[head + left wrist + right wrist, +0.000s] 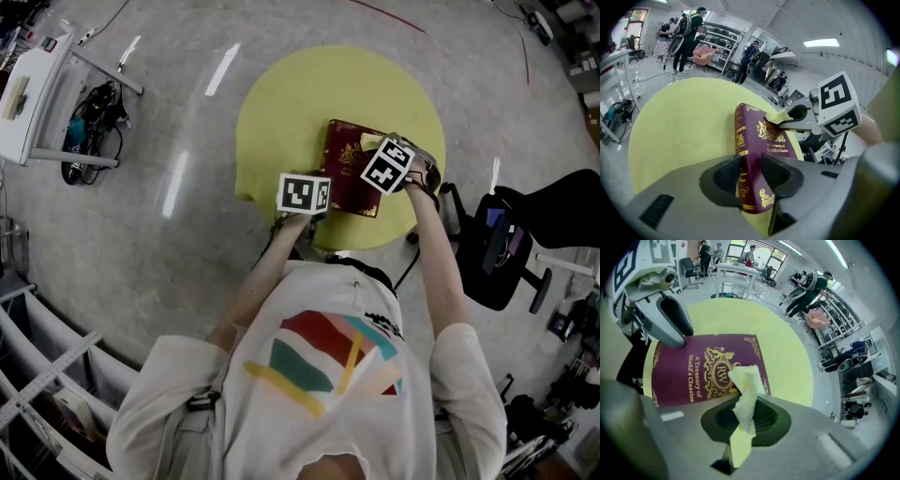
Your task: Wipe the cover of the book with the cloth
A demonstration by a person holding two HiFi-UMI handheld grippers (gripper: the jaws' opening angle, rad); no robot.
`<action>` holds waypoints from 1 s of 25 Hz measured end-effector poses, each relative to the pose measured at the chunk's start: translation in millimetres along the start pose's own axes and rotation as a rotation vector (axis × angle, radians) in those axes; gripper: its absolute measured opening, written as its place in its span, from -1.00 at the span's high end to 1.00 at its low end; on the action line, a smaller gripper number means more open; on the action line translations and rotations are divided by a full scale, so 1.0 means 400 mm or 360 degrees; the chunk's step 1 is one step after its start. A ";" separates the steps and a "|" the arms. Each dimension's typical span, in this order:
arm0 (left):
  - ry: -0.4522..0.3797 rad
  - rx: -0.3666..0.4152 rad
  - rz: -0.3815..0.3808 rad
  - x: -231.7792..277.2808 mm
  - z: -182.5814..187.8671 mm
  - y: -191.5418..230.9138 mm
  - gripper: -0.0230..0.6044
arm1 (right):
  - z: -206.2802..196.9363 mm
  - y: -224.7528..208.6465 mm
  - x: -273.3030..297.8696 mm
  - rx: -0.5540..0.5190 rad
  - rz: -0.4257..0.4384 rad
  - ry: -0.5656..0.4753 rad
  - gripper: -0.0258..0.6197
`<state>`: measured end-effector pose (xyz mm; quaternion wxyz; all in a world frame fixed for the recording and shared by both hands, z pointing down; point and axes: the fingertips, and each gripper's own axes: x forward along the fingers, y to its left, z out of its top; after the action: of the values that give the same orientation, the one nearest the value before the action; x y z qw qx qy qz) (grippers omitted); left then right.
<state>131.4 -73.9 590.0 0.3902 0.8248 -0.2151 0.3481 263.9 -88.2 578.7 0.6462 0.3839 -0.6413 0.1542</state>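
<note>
While the person in the white printed T-shirt [328, 375] bends over the round yellow tabletop [281, 103], both tools are down on the book. The left hand-held gripper [750, 174] is clamped on the near end of the maroon book [764, 140], one pad against the gilt-stamped spine and the other on the front cover, so the volume sits wedged between its jaws. The right hand-held gripper [746, 417] has its jaws closed tight on a pale yellow cloth [746, 385]. The cloth bunches out past the tips, and its free end rests on the cover at the gold crest. The book itself lies cover up near the middle of the tabletop, a little toward the person's side, with gold lettering running along the cover. Just off the tabletop's right edge stands a black office chair [525, 244]. Around it all spreads a glossy grey floor [169, 244], and over to the far left there is a white bench [37, 94] with a tangle of cables under it. Much farther across the room, several people [686, 33] stand near racks of shelving [715, 35] and a pink armchair [704, 54].
</note>
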 end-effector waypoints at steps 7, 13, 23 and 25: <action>-0.0009 0.0018 0.0016 0.003 -0.006 0.001 0.48 | -0.013 0.064 -0.026 0.0118 0.0153 -0.0061 0.83; -0.0015 0.0021 0.0024 0.000 -0.002 0.003 0.48 | -0.019 0.118 -0.050 0.0197 0.0215 -0.0098 0.83; -0.0028 0.0032 0.0009 -0.005 -0.004 0.007 0.48 | -0.046 0.233 -0.092 0.0338 0.0330 -0.0142 0.83; -0.0036 0.0035 0.0009 -0.006 -0.002 0.007 0.48 | -0.051 0.258 -0.104 0.0367 0.0346 -0.0146 0.83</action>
<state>127.7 -74.6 590.1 0.3777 0.8323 -0.2181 0.3421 201.5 6.0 572.4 0.5473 0.3905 -0.6860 0.2781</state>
